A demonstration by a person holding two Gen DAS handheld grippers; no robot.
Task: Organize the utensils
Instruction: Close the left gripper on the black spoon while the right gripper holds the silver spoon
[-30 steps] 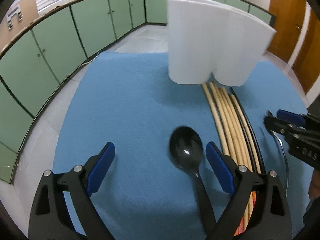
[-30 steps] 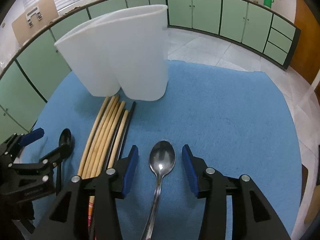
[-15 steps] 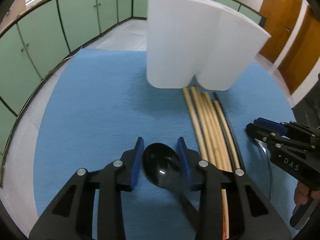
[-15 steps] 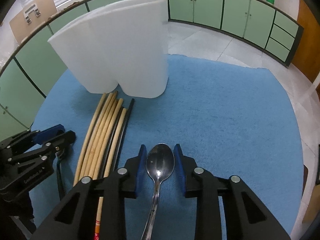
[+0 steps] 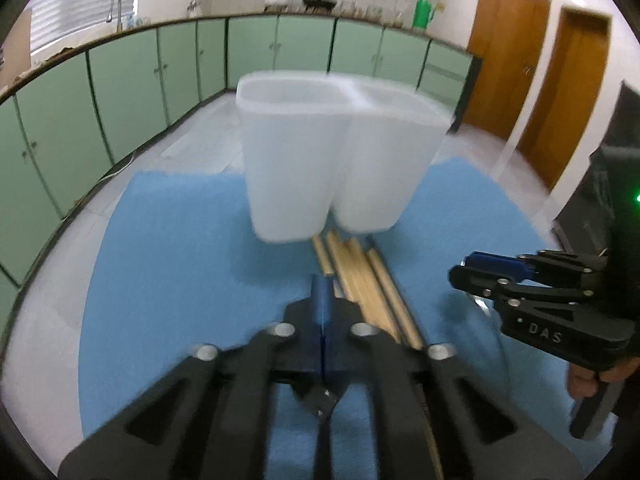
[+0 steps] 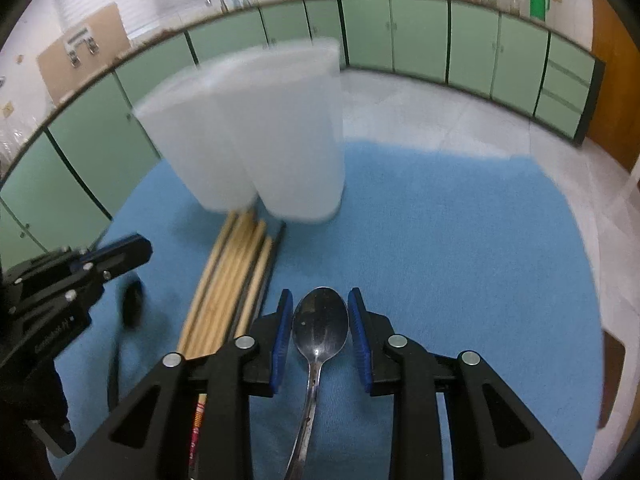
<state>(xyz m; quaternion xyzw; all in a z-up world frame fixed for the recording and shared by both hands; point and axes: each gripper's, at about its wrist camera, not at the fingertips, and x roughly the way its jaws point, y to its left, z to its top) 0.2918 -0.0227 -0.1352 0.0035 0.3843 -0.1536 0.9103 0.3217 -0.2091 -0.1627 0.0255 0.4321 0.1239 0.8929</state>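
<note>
My left gripper (image 5: 322, 292) is shut, its blue pads pressed together with nothing seen between them. In the right wrist view it (image 6: 140, 248) hovers over the blurred black spoon (image 6: 130, 304), which lies on the blue cloth (image 5: 180, 260). My right gripper (image 6: 320, 320) is shut on the bowl of the metal spoon (image 6: 319, 328), a pad on each side and the handle running back under it. A white two-compartment holder (image 5: 328, 168) stands upright at the far side. A bundle of wooden chopsticks (image 5: 360, 280) lies in front of it, between the two grippers.
The cloth (image 6: 440, 240) covers a round table whose pale rim (image 5: 44, 340) shows at the left. Green cabinets (image 6: 420, 40) and brown doors (image 5: 504, 48) ring the room. A person's hand (image 5: 580, 384) holds the right gripper (image 5: 460, 274).
My left jaws went from wide open, to around the black spoon's bowl, to fully shut, and the gripper lifted and tilted up. My right jaws narrowed onto the metal spoon's bowl.
</note>
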